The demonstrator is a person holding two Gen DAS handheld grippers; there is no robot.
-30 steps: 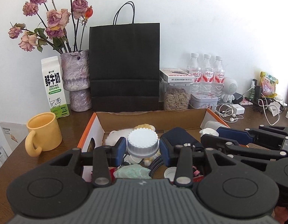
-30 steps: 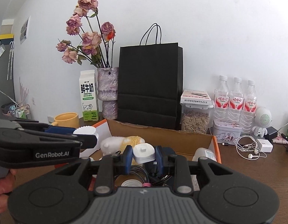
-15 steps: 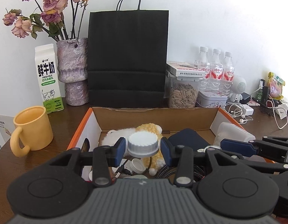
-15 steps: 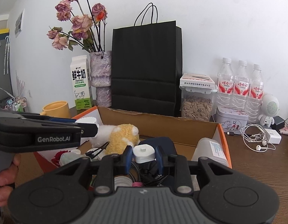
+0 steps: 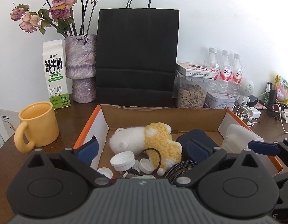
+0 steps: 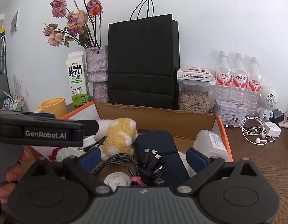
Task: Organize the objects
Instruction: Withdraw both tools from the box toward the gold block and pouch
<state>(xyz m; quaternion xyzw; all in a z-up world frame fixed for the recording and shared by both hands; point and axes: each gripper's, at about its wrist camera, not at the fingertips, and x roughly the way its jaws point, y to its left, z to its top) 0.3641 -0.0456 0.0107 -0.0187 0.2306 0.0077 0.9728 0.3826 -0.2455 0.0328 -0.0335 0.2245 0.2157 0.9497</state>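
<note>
Cardboard, orange-edged: the box (image 5: 162, 115) sits on the worktop in front of the black paper bag (image 5: 137, 56), and it is where the loose things are going. Both my tongs hang over it. The left tongs (image 5: 143, 148) are opening, nothing between the blue pads; the big white cap (image 5: 122, 161) lies in the box below them, beside the plush toy (image 5: 149, 141). The right tongs (image 6: 144, 157) are opening too, and hold nothing, with only the tangle of cables (image 6: 153, 161) and the dark pouch (image 6: 158, 149) lying beneath. To finish this drop cleanly I would let both sets spread fully, then lift straight up so no pad snags a cable or nudges the yellow mug (image 5: 38, 124) on the way out.
</note>
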